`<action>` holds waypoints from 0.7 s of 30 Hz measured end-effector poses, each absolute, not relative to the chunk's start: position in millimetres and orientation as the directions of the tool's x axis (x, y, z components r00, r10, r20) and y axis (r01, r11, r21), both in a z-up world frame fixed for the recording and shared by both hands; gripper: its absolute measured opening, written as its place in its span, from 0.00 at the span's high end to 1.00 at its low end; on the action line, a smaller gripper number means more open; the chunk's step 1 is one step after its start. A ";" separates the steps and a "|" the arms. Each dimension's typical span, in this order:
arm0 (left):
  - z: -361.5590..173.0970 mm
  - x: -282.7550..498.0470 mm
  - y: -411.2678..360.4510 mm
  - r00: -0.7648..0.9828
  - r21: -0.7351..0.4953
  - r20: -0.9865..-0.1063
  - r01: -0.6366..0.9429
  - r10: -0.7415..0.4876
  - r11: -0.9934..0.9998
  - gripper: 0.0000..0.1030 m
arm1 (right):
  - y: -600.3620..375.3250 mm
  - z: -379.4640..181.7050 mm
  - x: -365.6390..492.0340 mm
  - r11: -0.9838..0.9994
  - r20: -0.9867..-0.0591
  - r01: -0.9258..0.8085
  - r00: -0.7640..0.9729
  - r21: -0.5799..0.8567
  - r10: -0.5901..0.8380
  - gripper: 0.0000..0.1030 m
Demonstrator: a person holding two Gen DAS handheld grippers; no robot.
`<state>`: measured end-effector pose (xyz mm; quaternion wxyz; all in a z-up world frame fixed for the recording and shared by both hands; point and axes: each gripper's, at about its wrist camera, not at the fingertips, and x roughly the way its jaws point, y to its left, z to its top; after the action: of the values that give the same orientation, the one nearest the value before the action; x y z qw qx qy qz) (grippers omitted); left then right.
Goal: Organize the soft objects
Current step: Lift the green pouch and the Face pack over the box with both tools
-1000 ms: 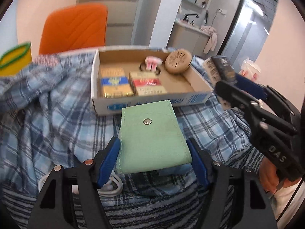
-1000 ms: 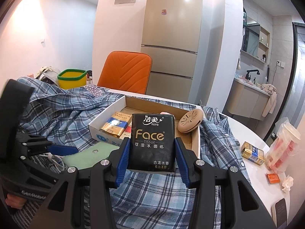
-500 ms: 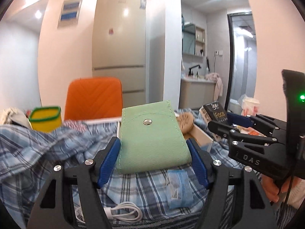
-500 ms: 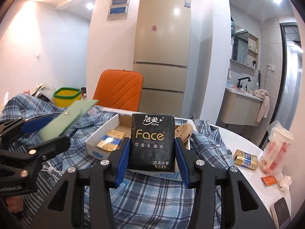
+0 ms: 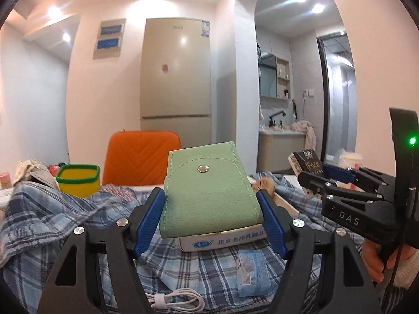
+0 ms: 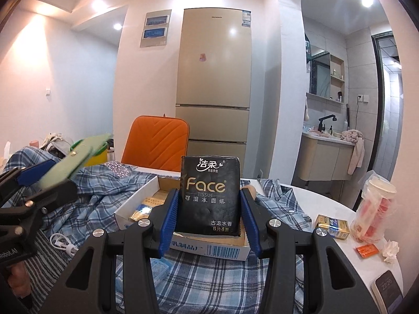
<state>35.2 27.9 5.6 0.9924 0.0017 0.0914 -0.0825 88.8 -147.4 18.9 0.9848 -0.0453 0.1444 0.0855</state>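
Your worktop (image 6: 337, 198) is white and round-edged, and a blue plaid shirt (image 5: 65, 217) is spread over most of it. On the shirt, in the middle, sits an open cardboard box (image 6: 217, 250) with a barcode and partly hidden print on its near wall; inside it you can see gold and blue packets (image 6: 142, 209), while the rest of its contents are hidden behind what you hold.

Your left tongs (image 5: 211, 210) are clamped on a green pouch (image 5: 209, 191), held clear above the shirt and box. It lies flat between the blue pads, its long axis running from near to far, its flap end with the metal snap pointing away from you towards the orange chair (image 5: 141, 159).

Your right tongs (image 6: 210, 210) are clamped on a black tissue pack (image 6: 209, 196), upright above the box's near wall with its long axis vertical and its printed face towards the camera. It reads "Face TISSUE", with Chinese characters above and below.

To the far left stands a yellow tub (image 5: 78, 180) with a green rim; its inside is not visible. Near you on the shirt lie a small blue packet (image 5: 252, 272) and a coiled white cable (image 5: 175, 299). On the bare worktop to the right lie a gold packet (image 6: 332, 226), an orange sachet (image 6: 368, 250) and a phone (image 6: 387, 289) showing 22:26.
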 end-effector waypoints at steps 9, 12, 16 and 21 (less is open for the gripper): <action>26.3 27.9 18.2 0.991 0.019 -0.056 0.126 -0.125 0.992 0.32 | -151.7 43.5 77.7 0.992 -0.138 -0.108 0.985 -0.058 0.099 0.53; 34.8 33.6 14.6 0.996 0.023 0.010 0.093 -0.093 0.995 0.32 | -156.1 58.4 83.3 0.995 -0.102 -0.096 0.990 -0.024 0.093 0.53; 41.9 55.0 11.4 0.997 0.003 0.034 0.076 -0.076 0.997 0.32 | -157.7 68.3 96.8 0.998 -0.058 -0.052 0.997 -0.026 0.051 0.53; 34.2 77.6 4.8 0.999 0.003 0.035 0.041 -0.041 0.999 0.32 | -155.4 57.5 121.2 1.000 -0.080 -0.016 0.997 -0.002 0.016 0.53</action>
<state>77.6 4.8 34.2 0.9996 0.0010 -0.0175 -0.0207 121.2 -155.4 57.5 0.9992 -0.0012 0.0402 0.0080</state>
